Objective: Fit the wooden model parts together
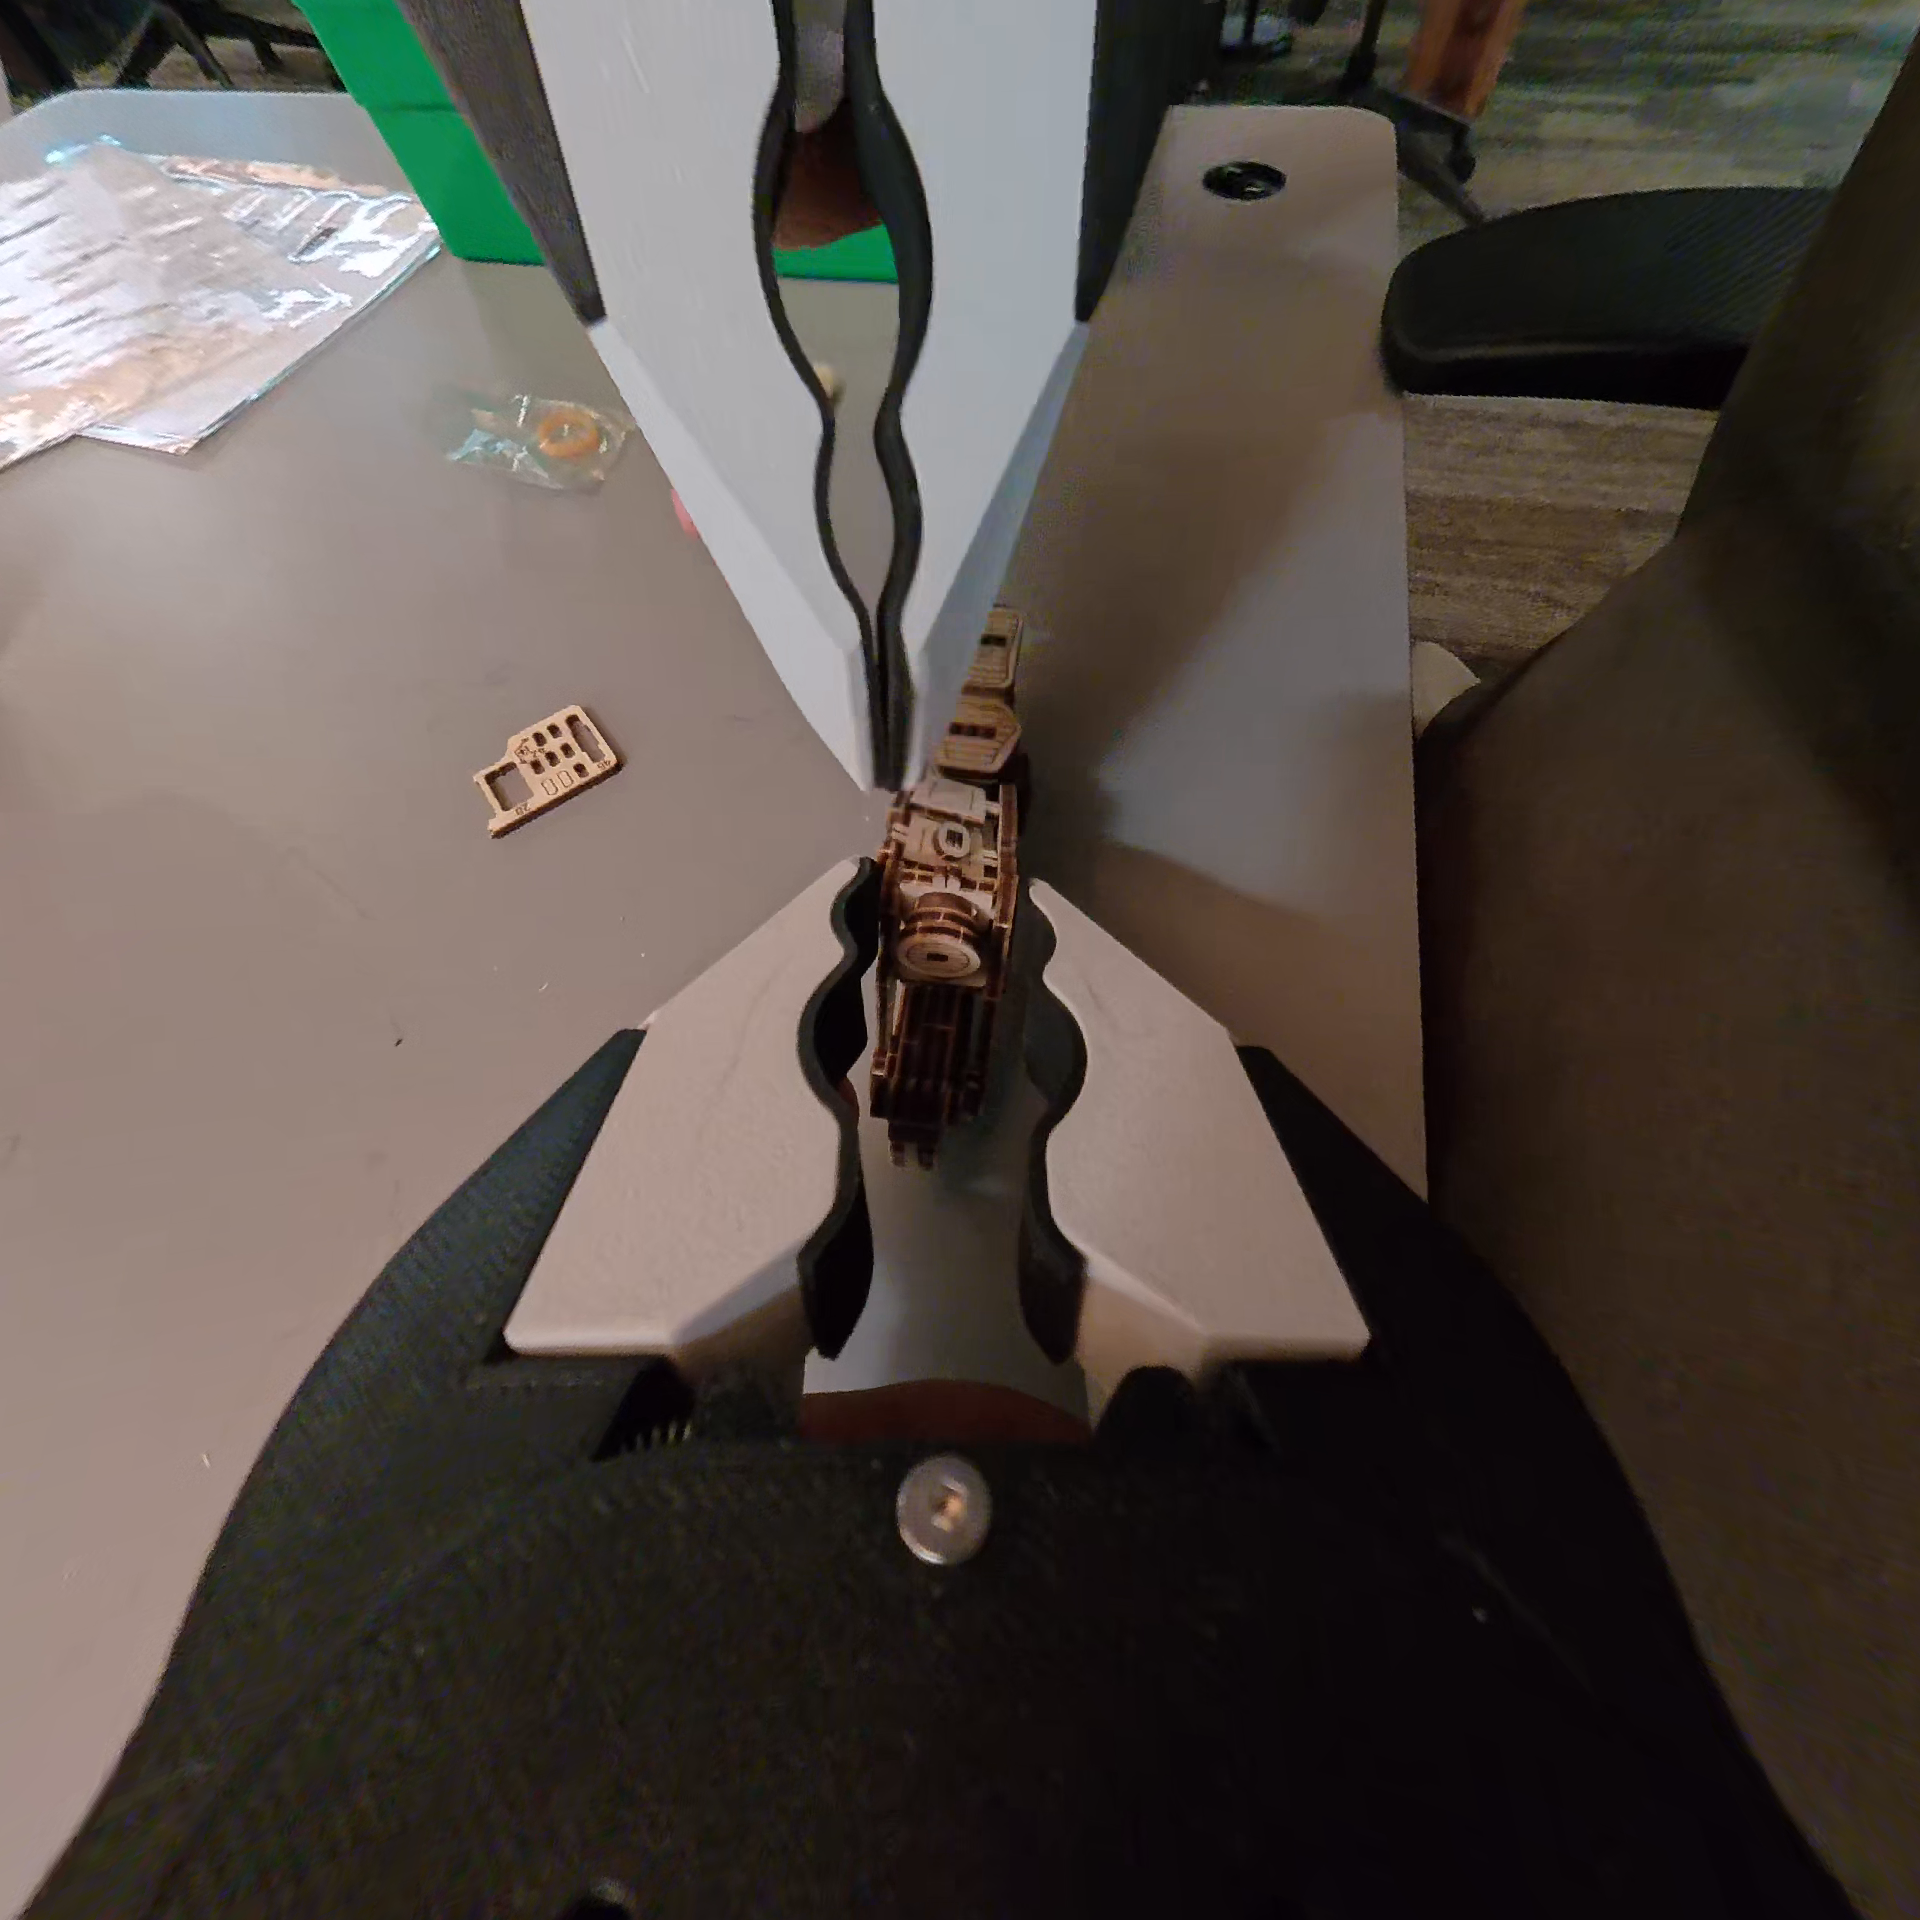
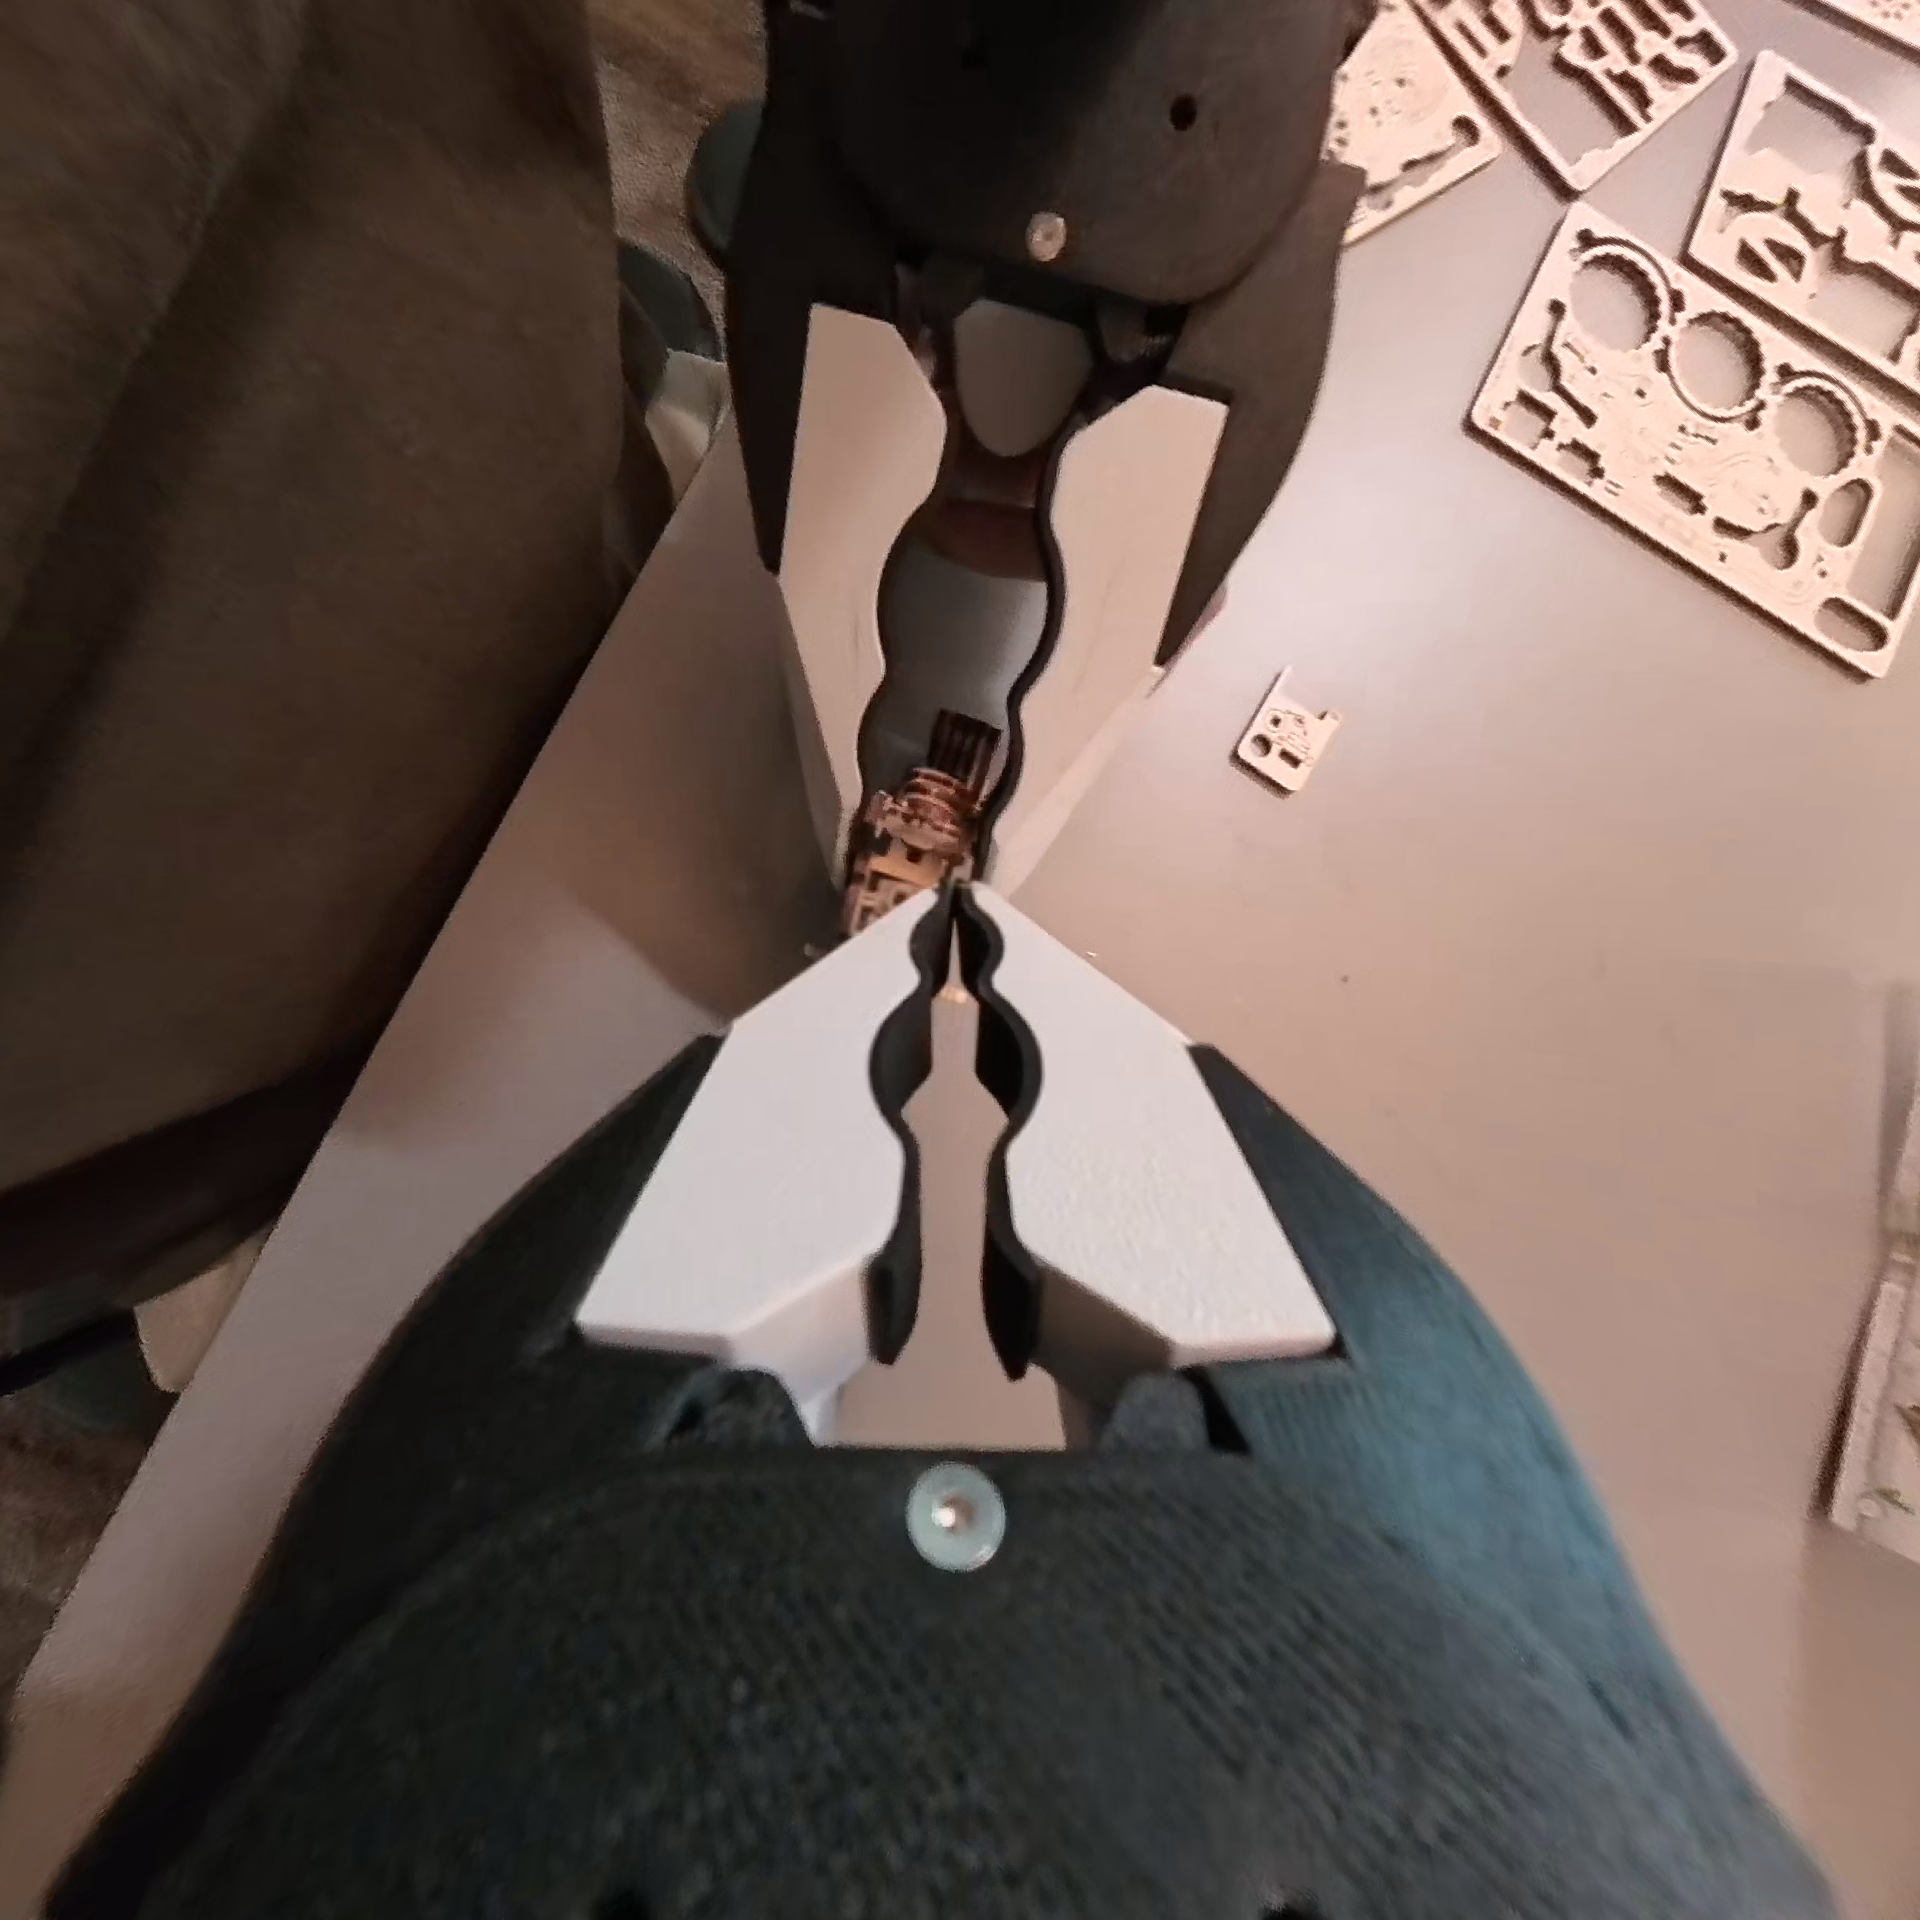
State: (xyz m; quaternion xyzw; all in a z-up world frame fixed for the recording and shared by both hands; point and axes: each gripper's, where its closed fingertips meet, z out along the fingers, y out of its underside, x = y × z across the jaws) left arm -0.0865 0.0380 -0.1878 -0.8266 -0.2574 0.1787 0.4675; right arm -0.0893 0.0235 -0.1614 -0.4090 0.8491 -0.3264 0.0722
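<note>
My left gripper (image 1: pixel 945 883) is shut on a small brown wooden model (image 1: pixel 945 966) and holds it upright above the grey table (image 1: pixel 312 1039), near the table's right edge. The model's stacked round part faces the left wrist camera, and a slatted strip sticks out beyond the fingertips. My right gripper (image 2: pixel 954 896) is shut, and its tips touch the top of the model (image 2: pixel 914 821). In the left wrist view it (image 1: pixel 891 769) comes in from above against the model's upper left corner. In the right wrist view the left gripper (image 2: pixel 914 862) faces me with the model between its fingers.
A loose flat wooden piece (image 1: pixel 549 771), a small clear bag with a ring (image 1: pixel 540 436) and crinkled plastic bags (image 1: pixel 177 291) lie on the left. Punched-out wooden sheets (image 2: pixel 1704 436) and a small wooden piece (image 2: pixel 1286 736) lie on the right. A person's clothing (image 1: pixel 1714 935) is beside the table edge. Left and right tips are no more than a few centimetres apart.
</note>
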